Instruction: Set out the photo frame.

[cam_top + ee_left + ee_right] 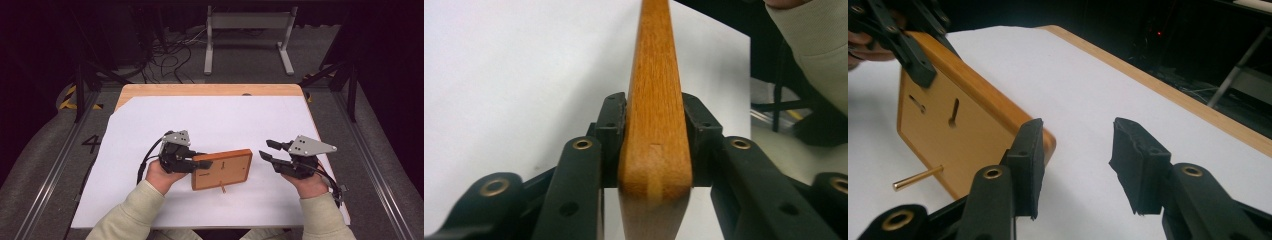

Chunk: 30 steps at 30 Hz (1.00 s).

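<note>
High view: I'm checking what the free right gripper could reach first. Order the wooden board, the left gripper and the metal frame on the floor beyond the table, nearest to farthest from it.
From the right gripper:
1. Wooden board, just to its left, held up off the white sheet.
2. Left gripper, clamped on the board's far edge.
3. Metal frame, on the floor past the table's far end.

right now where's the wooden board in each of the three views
High view: the wooden board lies just below centre, its left end clamped by the left gripper.
Left gripper view: its edge runs up the centre between the shut jaws.
Right gripper view: at left, back face and brass pin showing.
Shared landmark: the white sheet under it.
</note>
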### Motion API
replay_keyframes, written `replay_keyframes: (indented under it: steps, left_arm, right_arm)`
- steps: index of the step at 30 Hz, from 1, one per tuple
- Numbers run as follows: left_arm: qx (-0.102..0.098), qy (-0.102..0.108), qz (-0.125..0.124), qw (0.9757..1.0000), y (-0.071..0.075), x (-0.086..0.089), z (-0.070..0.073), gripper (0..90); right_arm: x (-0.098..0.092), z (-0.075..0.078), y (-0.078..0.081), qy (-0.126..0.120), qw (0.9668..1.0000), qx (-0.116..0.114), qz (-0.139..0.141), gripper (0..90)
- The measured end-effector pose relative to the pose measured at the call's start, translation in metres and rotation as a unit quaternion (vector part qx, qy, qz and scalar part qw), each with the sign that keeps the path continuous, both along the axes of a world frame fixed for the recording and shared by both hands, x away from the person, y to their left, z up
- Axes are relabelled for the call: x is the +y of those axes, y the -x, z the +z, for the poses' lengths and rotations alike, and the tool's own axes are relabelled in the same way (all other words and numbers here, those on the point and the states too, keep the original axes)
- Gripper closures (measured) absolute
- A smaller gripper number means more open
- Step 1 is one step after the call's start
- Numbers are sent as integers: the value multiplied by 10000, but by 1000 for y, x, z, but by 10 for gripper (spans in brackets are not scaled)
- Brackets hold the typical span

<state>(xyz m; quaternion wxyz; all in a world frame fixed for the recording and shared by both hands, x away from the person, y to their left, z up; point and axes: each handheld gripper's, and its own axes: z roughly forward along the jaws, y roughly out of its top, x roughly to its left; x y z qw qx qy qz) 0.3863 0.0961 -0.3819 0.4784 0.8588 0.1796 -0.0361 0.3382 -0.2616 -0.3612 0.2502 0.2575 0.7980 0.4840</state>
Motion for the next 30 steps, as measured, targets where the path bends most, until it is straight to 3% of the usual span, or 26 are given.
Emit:
replay_keyframes:
  steps: [3,9,13,22,30]
  left_arm:
    - [-351,-170,172,9991,5,-1,3,694]
    - [-743,-288,355,9962,8,-2,3,696]
    - [-635,-291,330,9970,8,0,2,695]
    - [-400,-612,172,9972,11,7,-3,688]
    - [-285,-616,-132,9976,18,1,-1,661]
  right_arm:
    - [0,-2,-1,-6,10000,29,-11,563]
    - [1,-6,-4,28,10000,76,-7,561]
    - [2,-8,-4,47,9999,113,-14,554]
    - [0,-8,-5,-29,9999,141,-13,519]
    - [-2,-7,-5,-66,9999,128,-35,503]
